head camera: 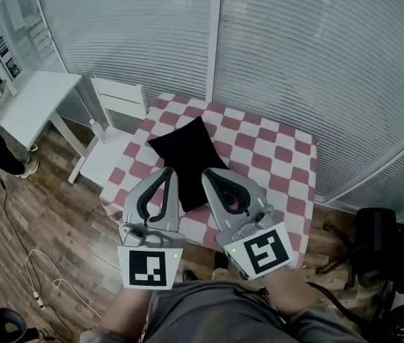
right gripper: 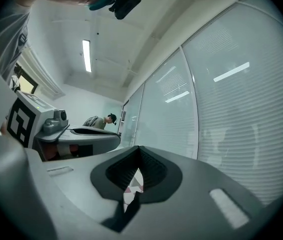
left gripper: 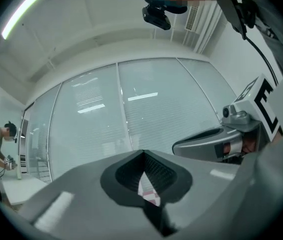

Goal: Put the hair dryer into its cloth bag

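I count one black cloth bag [head camera: 188, 148] on the checkered table [head camera: 277, 159]. My left gripper [head camera: 168, 171] and right gripper [head camera: 210, 174] each show one square marker [head camera: 147, 269]. Both have jaws pressed together, empty.

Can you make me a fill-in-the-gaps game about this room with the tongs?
1. The soft black cloth bag lies on a red-and-white ____ tablecloth.
2. The left tongs and the right tongs are both ____, holding nothing.
3. The square-seated chair beside that cloth is coloured ____.
Missing words: checked; shut; white.
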`<state>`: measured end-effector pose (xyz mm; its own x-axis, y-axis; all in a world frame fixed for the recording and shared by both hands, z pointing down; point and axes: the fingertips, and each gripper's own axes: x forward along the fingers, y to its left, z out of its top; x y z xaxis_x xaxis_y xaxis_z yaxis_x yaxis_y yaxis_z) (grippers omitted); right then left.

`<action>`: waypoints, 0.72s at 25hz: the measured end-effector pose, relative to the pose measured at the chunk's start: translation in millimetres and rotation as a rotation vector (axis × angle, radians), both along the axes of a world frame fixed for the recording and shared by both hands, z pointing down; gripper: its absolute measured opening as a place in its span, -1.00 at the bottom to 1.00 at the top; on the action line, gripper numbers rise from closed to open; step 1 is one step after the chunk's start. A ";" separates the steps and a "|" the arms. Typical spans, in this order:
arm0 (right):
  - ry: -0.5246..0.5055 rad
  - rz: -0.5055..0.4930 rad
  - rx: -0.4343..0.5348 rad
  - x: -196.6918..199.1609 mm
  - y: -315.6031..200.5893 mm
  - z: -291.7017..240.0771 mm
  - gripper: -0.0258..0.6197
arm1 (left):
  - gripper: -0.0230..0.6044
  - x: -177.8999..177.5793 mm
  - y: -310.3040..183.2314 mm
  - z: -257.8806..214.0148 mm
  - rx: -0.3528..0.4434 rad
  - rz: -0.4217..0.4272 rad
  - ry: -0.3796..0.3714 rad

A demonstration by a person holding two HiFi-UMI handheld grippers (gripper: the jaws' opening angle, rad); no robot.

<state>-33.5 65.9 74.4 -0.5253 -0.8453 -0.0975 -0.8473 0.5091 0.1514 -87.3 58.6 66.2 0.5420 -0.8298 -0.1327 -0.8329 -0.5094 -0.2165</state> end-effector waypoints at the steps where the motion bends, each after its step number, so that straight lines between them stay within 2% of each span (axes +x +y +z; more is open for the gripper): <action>1: -0.002 0.005 0.007 -0.6 0.0 -2.0 -0.84 | -0.93 0.7 0.5 -1.4 0.005 0.002 0.000; 10: 0.001 0.042 -0.003 5.3 -5.1 0.5 -0.84 | -0.93 -4.3 -1.2 2.1 -0.003 -0.001 0.016; 18: -0.003 0.036 -0.002 -0.8 -12.4 2.5 -0.84 | -0.93 -7.3 -9.0 5.2 -0.014 0.017 0.031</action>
